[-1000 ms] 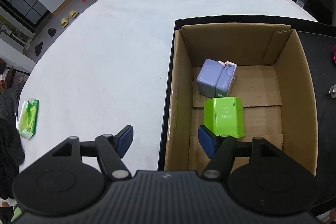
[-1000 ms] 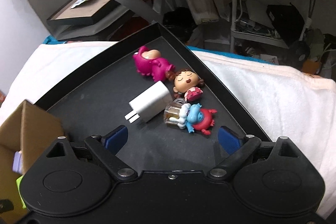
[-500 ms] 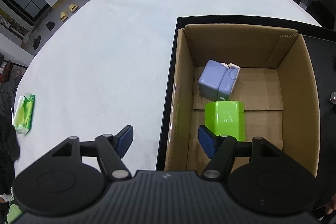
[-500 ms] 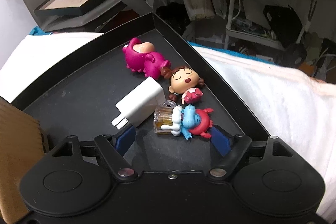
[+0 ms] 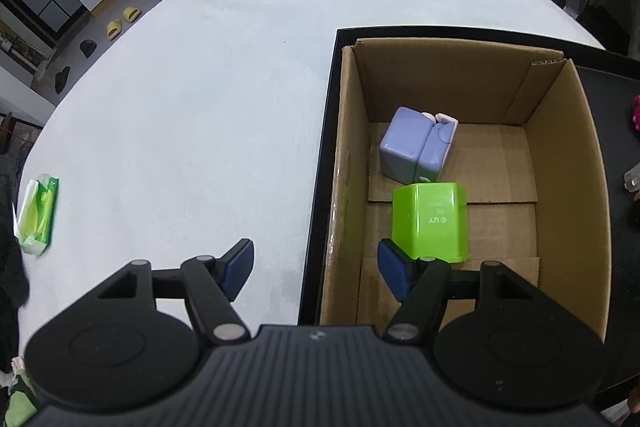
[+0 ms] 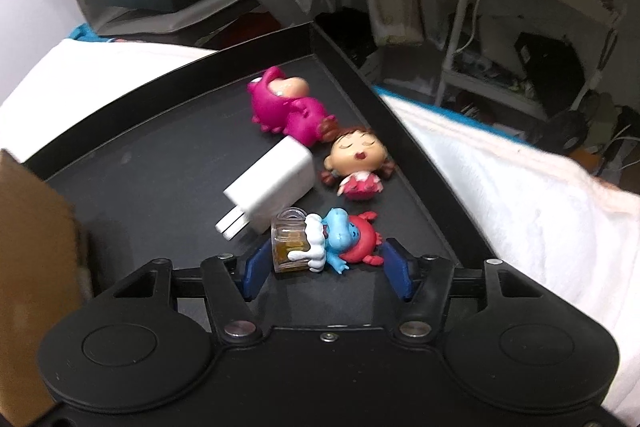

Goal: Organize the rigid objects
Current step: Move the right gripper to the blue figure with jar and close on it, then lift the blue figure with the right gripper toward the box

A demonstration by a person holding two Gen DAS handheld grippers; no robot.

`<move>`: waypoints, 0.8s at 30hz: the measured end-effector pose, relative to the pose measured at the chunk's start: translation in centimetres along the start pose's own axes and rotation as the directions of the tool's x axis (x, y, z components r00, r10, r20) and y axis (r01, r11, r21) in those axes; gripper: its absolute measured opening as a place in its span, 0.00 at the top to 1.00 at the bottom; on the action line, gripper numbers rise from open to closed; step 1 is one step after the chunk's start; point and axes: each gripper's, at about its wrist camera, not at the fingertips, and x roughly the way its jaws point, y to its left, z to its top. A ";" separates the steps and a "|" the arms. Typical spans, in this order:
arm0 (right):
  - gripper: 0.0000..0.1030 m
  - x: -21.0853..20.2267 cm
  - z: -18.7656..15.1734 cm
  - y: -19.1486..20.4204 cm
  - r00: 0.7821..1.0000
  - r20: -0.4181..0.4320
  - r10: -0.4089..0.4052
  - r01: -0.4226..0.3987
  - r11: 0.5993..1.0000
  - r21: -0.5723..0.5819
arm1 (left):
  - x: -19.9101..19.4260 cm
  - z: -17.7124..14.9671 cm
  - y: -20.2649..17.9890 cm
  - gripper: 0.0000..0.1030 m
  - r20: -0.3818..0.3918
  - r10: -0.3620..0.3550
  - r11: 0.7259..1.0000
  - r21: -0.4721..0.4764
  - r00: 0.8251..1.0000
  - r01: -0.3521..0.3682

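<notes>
Left claw (image 5: 316, 269): released, blue pads wide apart, hovering astride the near left wall of the open brown cardboard box (image 5: 568, 195); one pad over the white cloth-covered bench (image 5: 180, 107), the other inside the box just beside the lime-green plastic block (image 5: 430, 221). Nothing gripped.

Lime-green plastic block: on the box floor, near end, printed lettering on top. Directly behind it, touching or nearly so, the lavender plastic cube with pale pink tabs (image 5: 416, 149), tilted toward the back wall.

Cardboard box: stands inside the shallow black tray (image 5: 320, 163) at its left end.

Green-and-white wrapped packet (image 5: 38, 219): on the bench, well to the left, apart from the tray.

Right claw (image 6: 326, 269): released, pads spread on either side of the blue-and-red cartoon figurine holding a clear amber mug (image 6: 326, 241); whether either pad touches it cannot be told. The figurine lies on its side on the tray floor (image 6: 140, 187).

White rectangular plug-in charger (image 6: 270, 189): just behind the figurine's mug, prongs pointing near-left.

Brown-haired doll figurine in a pink dress (image 6: 358, 163): on its back, right of the charger, near the tray's right rim.

Magenta plastic animal figurine (image 6: 284, 111): farthest back, on its side, against the charger's far corner.
</notes>
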 end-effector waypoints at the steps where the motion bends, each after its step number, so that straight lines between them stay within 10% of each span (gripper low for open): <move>1: 0.44 -0.3 0.0 0.0 1.000 -0.005 0.014 -0.014 1.000 0.000 | 0.0 0.0 0.0 0.35 0.002 -0.004 1.000 -0.001 1.000 0.004; 13: 0.44 -4.1 0.9 0.6 0.991 0.037 0.126 -0.124 0.991 -0.054 | -0.1 -0.5 0.5 0.35 0.056 -0.010 1.000 -0.011 0.998 0.010; 24: 0.44 -7.7 2.2 2.8 0.970 0.060 0.237 -0.231 0.968 -0.099 | 0.3 -0.5 2.0 0.71 0.057 -0.110 0.991 -0.066 0.992 0.114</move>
